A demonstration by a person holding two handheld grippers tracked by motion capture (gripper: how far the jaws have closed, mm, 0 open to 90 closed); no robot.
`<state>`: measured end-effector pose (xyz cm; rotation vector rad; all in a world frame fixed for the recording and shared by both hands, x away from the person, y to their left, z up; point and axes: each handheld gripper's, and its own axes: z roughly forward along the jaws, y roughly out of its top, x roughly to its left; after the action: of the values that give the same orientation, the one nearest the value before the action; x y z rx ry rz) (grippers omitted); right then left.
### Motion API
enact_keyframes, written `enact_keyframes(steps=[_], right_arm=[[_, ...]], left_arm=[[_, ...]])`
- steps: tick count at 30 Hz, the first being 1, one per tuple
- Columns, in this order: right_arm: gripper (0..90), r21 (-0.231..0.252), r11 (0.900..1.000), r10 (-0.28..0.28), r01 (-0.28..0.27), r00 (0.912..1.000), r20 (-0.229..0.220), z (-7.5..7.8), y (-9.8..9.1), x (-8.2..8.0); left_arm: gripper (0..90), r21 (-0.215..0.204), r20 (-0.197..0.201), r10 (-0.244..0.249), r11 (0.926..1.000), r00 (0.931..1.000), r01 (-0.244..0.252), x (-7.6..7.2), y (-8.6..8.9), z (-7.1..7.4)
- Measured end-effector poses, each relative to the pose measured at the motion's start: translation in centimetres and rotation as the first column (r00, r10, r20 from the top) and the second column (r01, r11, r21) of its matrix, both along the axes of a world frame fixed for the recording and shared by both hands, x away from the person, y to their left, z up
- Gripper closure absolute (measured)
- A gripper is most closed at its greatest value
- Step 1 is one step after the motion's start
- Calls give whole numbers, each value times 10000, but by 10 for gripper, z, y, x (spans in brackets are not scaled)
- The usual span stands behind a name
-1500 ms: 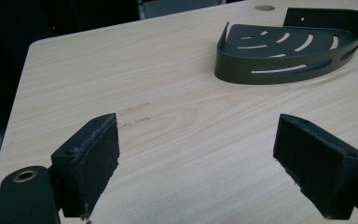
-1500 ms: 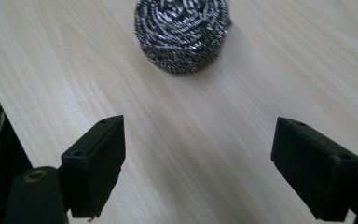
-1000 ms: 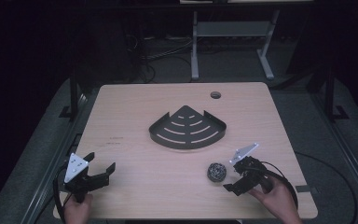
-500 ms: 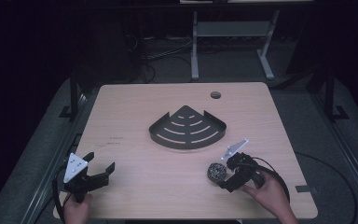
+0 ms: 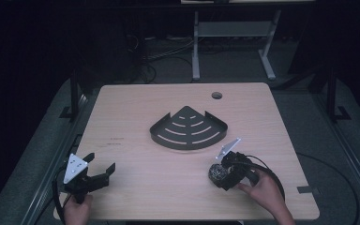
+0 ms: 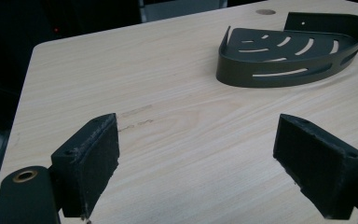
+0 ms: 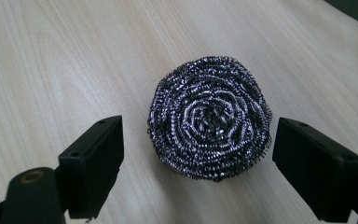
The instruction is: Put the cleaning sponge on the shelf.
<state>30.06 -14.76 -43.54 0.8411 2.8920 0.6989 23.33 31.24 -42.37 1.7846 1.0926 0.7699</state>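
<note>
Silvery coiled scourer (image 7: 209,116), slotted black tray (image 5: 188,129), pale woodgrain table (image 5: 136,112)

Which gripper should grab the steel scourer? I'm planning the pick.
Right. The right gripper is open with the steel scourer between its jaws; the left gripper is far across the table.

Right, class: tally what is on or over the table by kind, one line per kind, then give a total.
Grippers: 2 (left gripper, right gripper)
Steel scourers: 1 (scourer)
Black corner racks: 1 (rack)
Total: 4
</note>
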Motion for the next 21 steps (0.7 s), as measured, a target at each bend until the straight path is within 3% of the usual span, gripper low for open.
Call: enact_keyframes(steps=[21], right_arm=[[240,-465,9986,246,-247,9997,-18,-5,9,8]], left_arm=[[137,-10,26,-38,10000,10000,38,0,-1,1]])
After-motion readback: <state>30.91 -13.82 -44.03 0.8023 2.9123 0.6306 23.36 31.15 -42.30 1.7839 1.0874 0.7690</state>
